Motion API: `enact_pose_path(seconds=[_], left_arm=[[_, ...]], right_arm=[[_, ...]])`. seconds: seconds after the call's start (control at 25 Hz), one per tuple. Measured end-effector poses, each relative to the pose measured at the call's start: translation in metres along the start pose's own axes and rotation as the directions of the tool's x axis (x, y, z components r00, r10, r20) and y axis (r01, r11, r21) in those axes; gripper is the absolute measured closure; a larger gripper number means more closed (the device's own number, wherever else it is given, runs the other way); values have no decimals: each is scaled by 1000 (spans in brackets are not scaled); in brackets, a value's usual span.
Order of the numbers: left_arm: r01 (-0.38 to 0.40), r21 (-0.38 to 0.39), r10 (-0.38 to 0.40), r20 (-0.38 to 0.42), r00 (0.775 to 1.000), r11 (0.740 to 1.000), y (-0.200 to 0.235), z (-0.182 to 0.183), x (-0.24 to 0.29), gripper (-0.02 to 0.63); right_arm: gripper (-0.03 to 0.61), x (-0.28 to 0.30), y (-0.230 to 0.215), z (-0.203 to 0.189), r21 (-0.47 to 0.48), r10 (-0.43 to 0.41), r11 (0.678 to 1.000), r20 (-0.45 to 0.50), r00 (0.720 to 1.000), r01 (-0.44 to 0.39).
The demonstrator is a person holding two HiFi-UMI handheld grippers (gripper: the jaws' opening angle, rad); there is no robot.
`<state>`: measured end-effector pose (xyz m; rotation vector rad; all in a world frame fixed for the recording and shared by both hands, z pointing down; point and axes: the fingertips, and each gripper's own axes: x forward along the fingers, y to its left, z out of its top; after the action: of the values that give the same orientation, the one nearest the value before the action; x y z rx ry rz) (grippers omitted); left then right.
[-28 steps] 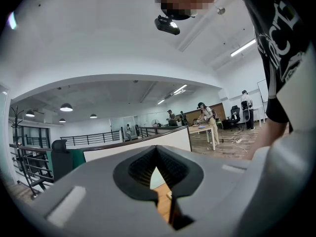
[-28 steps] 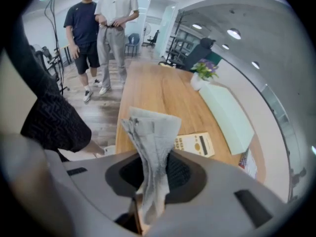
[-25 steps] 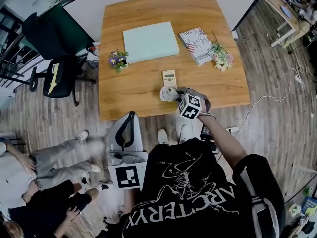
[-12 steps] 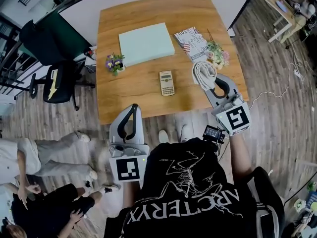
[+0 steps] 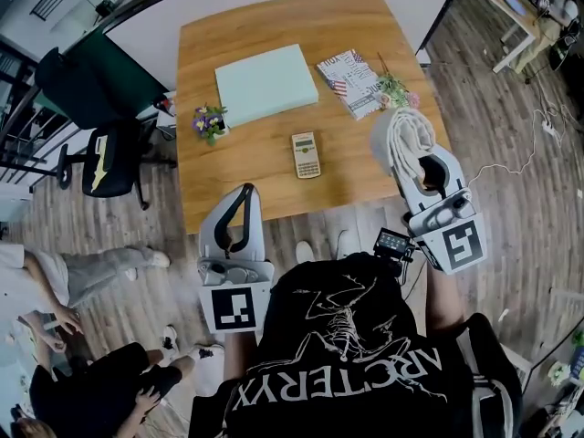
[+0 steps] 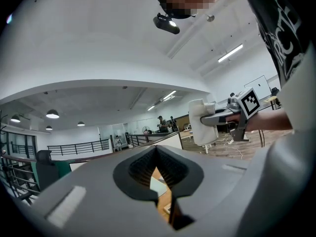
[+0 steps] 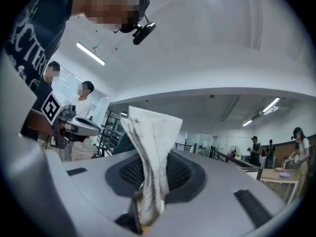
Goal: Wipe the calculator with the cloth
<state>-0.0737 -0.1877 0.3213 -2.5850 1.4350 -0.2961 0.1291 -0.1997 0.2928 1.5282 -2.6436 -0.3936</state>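
A beige calculator (image 5: 307, 154) lies flat near the middle of the wooden table (image 5: 246, 185). My right gripper (image 5: 409, 153) is shut on a crumpled white cloth (image 5: 402, 135) and is held up in the air at the table's right front corner, well apart from the calculator. In the right gripper view the cloth (image 7: 150, 147) stands up out of the closed jaws of that gripper (image 7: 147, 201) against the ceiling. My left gripper (image 5: 241, 201) hovers off the table's front edge; its jaws (image 6: 159, 181) are shut and hold nothing.
On the table's far half lie a mint-green flat box (image 5: 266, 83), a printed booklet (image 5: 349, 69) and two small flower bunches (image 5: 210, 119) (image 5: 395, 90). A black office chair (image 5: 105, 158) stands left of the table. People sit on the floor at lower left (image 5: 55, 290).
The right gripper has carried the cloth off the calculator, to the right and up off the table. The left gripper has barely moved.
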Motion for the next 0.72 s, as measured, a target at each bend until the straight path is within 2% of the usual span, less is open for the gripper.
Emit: enact_pose_path(seconds=[0.72], left_arm=[[-28,0,28,13,1000,1000,9,5,4,604]], right_arm=[[486,3,4,6,20,24,999,28,999,-25]])
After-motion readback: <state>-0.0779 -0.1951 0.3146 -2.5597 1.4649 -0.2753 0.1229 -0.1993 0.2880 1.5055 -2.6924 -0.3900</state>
